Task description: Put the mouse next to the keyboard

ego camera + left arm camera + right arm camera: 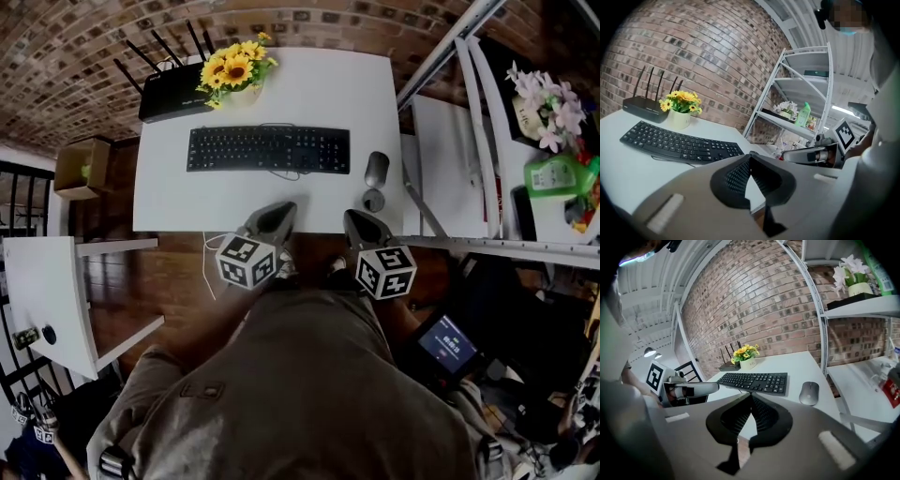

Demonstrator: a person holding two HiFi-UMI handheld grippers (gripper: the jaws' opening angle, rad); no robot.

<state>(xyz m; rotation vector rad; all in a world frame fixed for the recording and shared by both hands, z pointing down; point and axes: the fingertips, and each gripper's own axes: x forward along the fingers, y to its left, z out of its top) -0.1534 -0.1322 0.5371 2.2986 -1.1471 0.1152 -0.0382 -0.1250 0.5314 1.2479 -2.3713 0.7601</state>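
Mouse (pixel 377 169): grey, oval; just beside keyboard (pixel 268 149).

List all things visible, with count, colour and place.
table: one, white, centre
keyboard: one, black, mid-table
mouse: one, grey, right of the keyboard
router: one, black, table's far left corner
sunflowers: one bunch, yellow, beside the router
shelf rack: one, white, right of the table
bottle: one, green, on the shelf rack
box: one, brown, left of the table
left gripper: one, grey, shut, empty, at the near table edge
right gripper: one, grey, shut, empty, beside it
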